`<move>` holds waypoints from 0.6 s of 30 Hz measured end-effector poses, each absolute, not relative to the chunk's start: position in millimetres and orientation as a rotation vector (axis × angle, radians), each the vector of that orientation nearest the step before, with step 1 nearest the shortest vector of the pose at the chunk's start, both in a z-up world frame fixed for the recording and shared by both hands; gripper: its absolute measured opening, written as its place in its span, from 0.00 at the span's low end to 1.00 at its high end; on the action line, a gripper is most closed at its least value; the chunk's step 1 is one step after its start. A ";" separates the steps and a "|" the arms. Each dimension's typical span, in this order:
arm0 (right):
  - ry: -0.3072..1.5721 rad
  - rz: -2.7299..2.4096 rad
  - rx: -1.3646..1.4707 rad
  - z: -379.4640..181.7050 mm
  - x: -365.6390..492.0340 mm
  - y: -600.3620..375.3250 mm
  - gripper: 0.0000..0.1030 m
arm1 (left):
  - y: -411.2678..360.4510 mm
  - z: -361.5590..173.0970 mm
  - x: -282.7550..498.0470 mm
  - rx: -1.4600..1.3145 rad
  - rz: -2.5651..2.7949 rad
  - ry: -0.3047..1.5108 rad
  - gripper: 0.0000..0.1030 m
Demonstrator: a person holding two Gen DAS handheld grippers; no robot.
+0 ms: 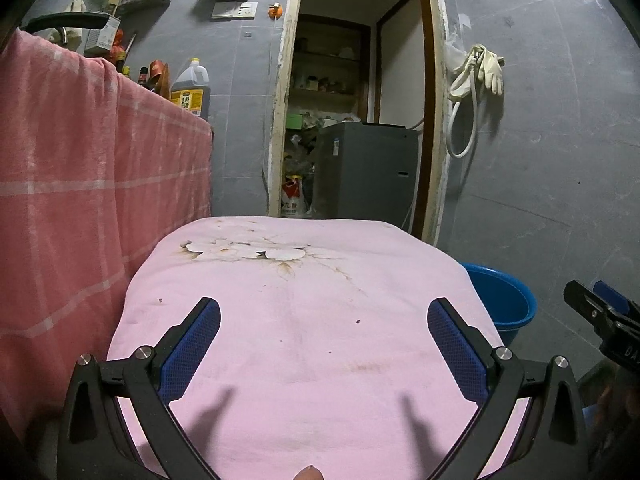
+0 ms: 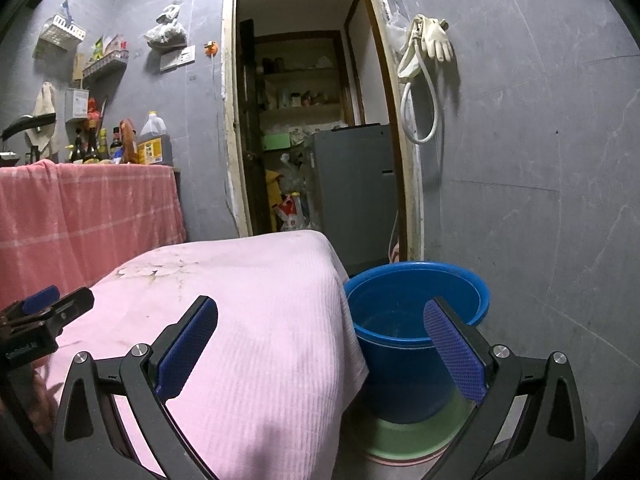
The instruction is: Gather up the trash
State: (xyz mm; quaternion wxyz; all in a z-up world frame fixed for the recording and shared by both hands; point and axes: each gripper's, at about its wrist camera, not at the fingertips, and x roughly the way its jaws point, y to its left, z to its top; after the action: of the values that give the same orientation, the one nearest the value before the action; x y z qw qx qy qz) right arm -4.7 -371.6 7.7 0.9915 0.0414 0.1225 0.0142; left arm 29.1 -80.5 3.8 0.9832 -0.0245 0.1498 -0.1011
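Observation:
A table draped in a pink flowered cloth (image 1: pixel 304 320) (image 2: pixel 240 320) fills the foreground. My left gripper (image 1: pixel 324 320) hovers open above the bare cloth, nothing between its blue pads. My right gripper (image 2: pixel 320 320) is open too, straddling the table's right corner, with a blue bucket (image 2: pixel 416 320) (image 1: pixel 500 300) behind its right finger. The bucket looks empty inside. The right gripper (image 1: pixel 604 316) shows at the right edge of the left wrist view, and the left gripper (image 2: pixel 44 312) at the left edge of the right wrist view. Only tiny dark specks (image 1: pixel 358 322) lie on the cloth.
A counter under a red checked cloth (image 1: pixel 80 184) stands to the left, with bottles and an oil jug (image 1: pixel 192 90) on it. Ahead, an open doorway (image 1: pixel 356 92) leads to a cluttered storeroom with a grey appliance (image 1: pixel 366 172). Gloves and a hose (image 1: pixel 478 80) hang on the grey wall. A green basin (image 2: pixel 412 436) sits under the bucket.

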 end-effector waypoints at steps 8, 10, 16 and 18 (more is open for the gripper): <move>0.245 0.027 0.083 8.2 -4.2 -371.7 1.00 | -76.7 4.1 31.1 -0.045 -0.209 0.299 0.99; 0.244 0.029 0.083 8.2 -4.2 -372.4 1.00 | -76.6 3.9 31.1 -0.047 -0.208 0.299 0.99; 0.244 0.028 0.083 8.0 -4.2 -372.1 1.00 | -73.2 4.1 31.0 -0.050 -0.206 0.299 0.99; 0.243 0.028 0.083 8.1 -4.2 -372.2 1.00 | -72.4 4.2 30.5 -0.046 -0.209 0.296 0.99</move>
State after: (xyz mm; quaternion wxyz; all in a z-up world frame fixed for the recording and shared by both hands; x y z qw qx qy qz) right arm -4.2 -372.2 8.1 0.9917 0.0415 0.1213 0.0138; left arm 30.5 -72.4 4.2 0.9834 -0.0229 0.1473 -0.1037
